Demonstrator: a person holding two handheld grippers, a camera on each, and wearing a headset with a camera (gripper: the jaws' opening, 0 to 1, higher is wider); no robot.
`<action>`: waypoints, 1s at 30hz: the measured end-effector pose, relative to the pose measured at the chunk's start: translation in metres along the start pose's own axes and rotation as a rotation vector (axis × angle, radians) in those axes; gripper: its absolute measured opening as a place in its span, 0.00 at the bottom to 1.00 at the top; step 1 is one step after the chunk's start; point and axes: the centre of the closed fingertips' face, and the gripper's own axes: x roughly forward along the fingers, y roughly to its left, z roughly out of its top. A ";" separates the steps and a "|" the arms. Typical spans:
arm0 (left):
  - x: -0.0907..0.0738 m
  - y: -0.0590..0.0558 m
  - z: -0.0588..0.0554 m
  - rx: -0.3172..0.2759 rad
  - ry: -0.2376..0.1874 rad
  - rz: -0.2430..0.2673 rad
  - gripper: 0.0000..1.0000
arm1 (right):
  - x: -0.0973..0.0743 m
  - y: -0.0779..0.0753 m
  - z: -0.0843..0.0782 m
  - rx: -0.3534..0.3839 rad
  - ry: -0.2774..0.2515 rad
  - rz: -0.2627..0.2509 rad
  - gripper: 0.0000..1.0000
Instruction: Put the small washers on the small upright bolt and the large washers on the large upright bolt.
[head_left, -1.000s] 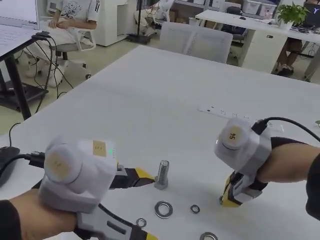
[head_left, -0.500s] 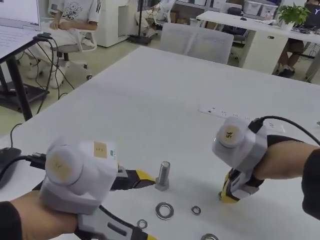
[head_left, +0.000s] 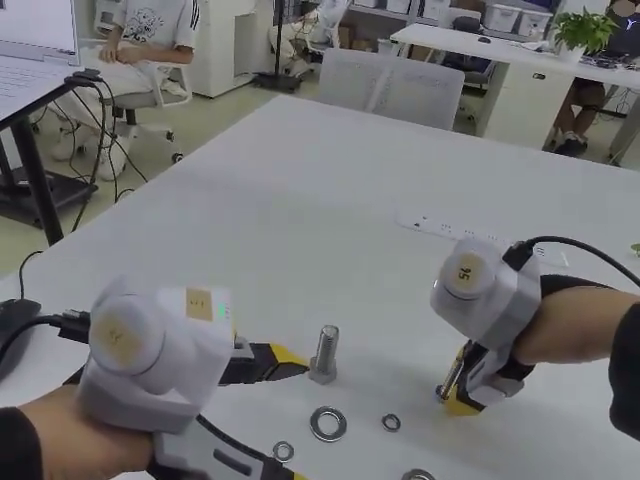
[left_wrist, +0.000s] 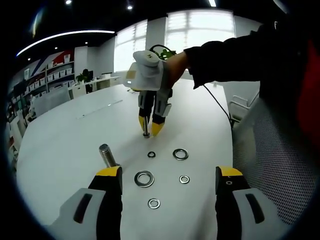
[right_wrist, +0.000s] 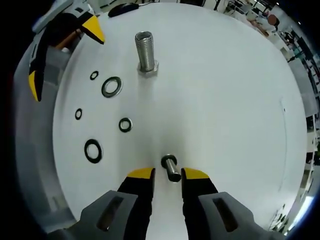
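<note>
The large bolt (head_left: 325, 352) (left_wrist: 106, 155) (right_wrist: 145, 51) stands upright on the white table (head_left: 300, 200). My left gripper (head_left: 275, 412) (left_wrist: 168, 174) is open just left of it, holding nothing. My right gripper (head_left: 462, 392) (right_wrist: 169, 175) points down at the table, shut on the small bolt (head_left: 447, 379) (right_wrist: 171, 168) (left_wrist: 145, 130), whose head rests on the surface. Between the two grippers lie loose washers: a large washer (head_left: 327, 422) (left_wrist: 144, 178) (right_wrist: 111, 86), a second large washer (left_wrist: 180, 154) (right_wrist: 93, 150), and small washers (head_left: 391, 423) (left_wrist: 151, 154) (right_wrist: 125, 124).
A white power strip (head_left: 450, 228) lies further back on the table. A mesh chair (head_left: 390, 85) stands at the far edge. A person sits at the back left beside a desk with cables (head_left: 90, 110). A black mouse (head_left: 10, 325) is near the left edge.
My right gripper with the small bolt has shifted slightly and the bolt shows a little more. The left gripper and the washers have stayed in place.
</note>
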 end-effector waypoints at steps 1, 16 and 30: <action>0.000 0.000 0.000 0.000 0.001 0.000 0.76 | -0.001 0.000 -0.001 0.004 -0.002 0.000 0.23; 0.000 0.000 0.002 0.008 -0.003 0.002 0.76 | -0.005 0.016 -0.016 0.038 -0.006 0.003 0.23; 0.000 -0.002 0.001 0.019 0.005 -0.002 0.75 | -0.006 0.050 -0.011 0.024 -0.024 0.026 0.22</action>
